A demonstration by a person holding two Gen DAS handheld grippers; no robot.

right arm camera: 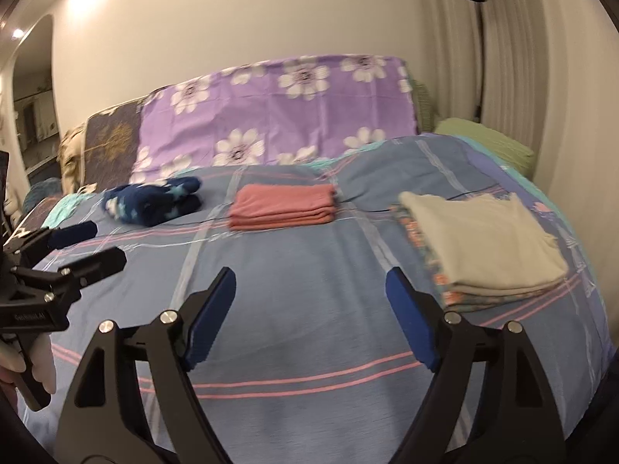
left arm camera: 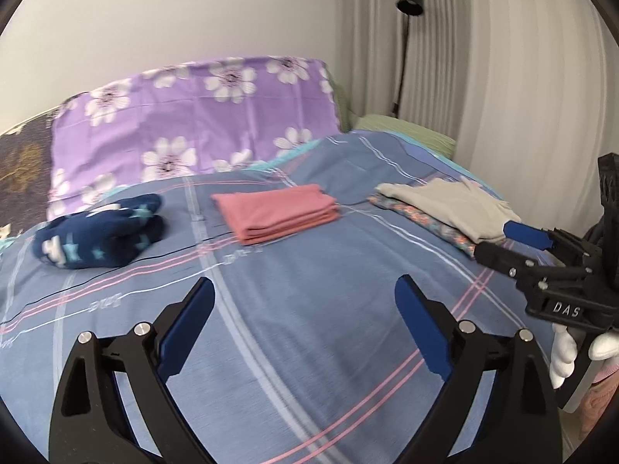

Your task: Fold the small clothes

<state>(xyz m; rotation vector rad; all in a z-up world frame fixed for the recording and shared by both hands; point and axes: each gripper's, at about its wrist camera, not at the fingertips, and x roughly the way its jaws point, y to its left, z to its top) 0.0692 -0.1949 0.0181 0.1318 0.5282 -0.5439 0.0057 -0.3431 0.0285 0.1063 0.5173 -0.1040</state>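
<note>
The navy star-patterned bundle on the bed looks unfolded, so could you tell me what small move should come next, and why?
Probably reach the left claw toward the navy star-patterned bundle. Both claws are open and empty, the pink stack and beige stack already lie folded, and only that bundle looks rumpled.

The bed (left arm camera: pixel 309 309) wears a blue plaid cover with pink and white lines. Directly on it lie a dark blue starred bundle (left arm camera: pixel 100 232), perhaps socks, a folded pink cloth (left arm camera: pixel 276 210) mid-bed, and a flowered folded piece (right arm camera: pixel 433 263) bearing a beige garment (right arm camera: pixel 479 239). A purple flowered pillow (left arm camera: pixel 193 123) stands behind.
</note>
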